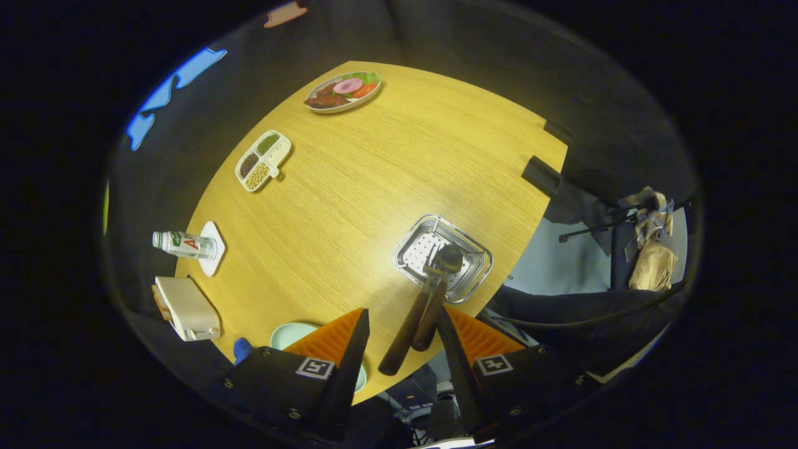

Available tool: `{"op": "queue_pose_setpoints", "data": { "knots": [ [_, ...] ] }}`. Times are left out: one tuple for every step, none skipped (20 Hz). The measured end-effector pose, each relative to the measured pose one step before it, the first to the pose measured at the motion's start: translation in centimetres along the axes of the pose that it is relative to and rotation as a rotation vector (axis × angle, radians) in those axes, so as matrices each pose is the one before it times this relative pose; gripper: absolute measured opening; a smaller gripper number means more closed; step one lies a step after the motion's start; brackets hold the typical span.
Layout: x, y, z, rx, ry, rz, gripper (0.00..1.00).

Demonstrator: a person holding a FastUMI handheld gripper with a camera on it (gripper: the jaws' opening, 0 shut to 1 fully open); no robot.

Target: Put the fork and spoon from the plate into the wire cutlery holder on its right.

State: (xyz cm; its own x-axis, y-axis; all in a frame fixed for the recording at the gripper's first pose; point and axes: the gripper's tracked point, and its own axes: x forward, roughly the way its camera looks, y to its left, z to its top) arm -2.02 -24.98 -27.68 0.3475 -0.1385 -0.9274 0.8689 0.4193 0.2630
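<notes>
The fork (429,257) and the spoon (451,256) lie side by side with their heads in the shiny wire cutlery holder (413,234), near the table's right edge. Their dark brown handles (408,330) stick out over the holder's rim and run back between my fingers. My gripper (403,315) hangs open above them, with a gap between each finger and the handles. The pale green plate (290,333) sits left of the holder, partly hidden behind my left finger.
On the wooden table (349,206) stand a plate of food (343,92) at the far end, a three-part dish of beans (263,160), a bottle lying on a white coaster (184,244) and a white box (187,308). Black clamps (542,176) grip the right edge.
</notes>
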Motion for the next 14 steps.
{"op": "queue_pose_setpoints", "data": {
  "knots": [
    [-0.292,0.257,0.533,-0.01490,-0.02480,0.00777,0.68],
    [-0.289,0.262,0.365,-0.01509,-0.01881,0.00631,0.68],
    [-0.382,0.225,0.473,-0.01072,-0.02206,0.00420,0.68],
    [-0.313,0.250,0.463,-0.00865,-0.02298,0.00307,0.68],
    [-0.353,0.118,0.449,-0.00596,-0.02144,0.00353,0.68],
    [-0.379,0.221,0.496,-0.00562,-0.02400,0.00593,0.68],
    [-0.423,0.220,0.639,-0.00136,-0.02846,0.00431,0.68],
    [-0.031,0.226,0.337,-0.00126,-0.03081,0.00972,0.68],
    [-0.432,0.348,0.683,-0.00444,-0.03510,0.01779,0.68],
    [-0.394,0.251,1.023,-0.00703,-0.05423,0.01723,0.68],
    [-0.442,0.015,1.194,-0.01011,-0.06131,0.00910,0.68],
    [-0.607,0.009,1.237,-0.01250,-0.06630,0.01041,0.68],
    [-0.698,-0.047,1.216,-0.01473,-0.06442,0.00876,0.68],
    [-0.721,0.057,1.408,-0.01554,-0.06971,0.01239,0.68]
  ]
}}
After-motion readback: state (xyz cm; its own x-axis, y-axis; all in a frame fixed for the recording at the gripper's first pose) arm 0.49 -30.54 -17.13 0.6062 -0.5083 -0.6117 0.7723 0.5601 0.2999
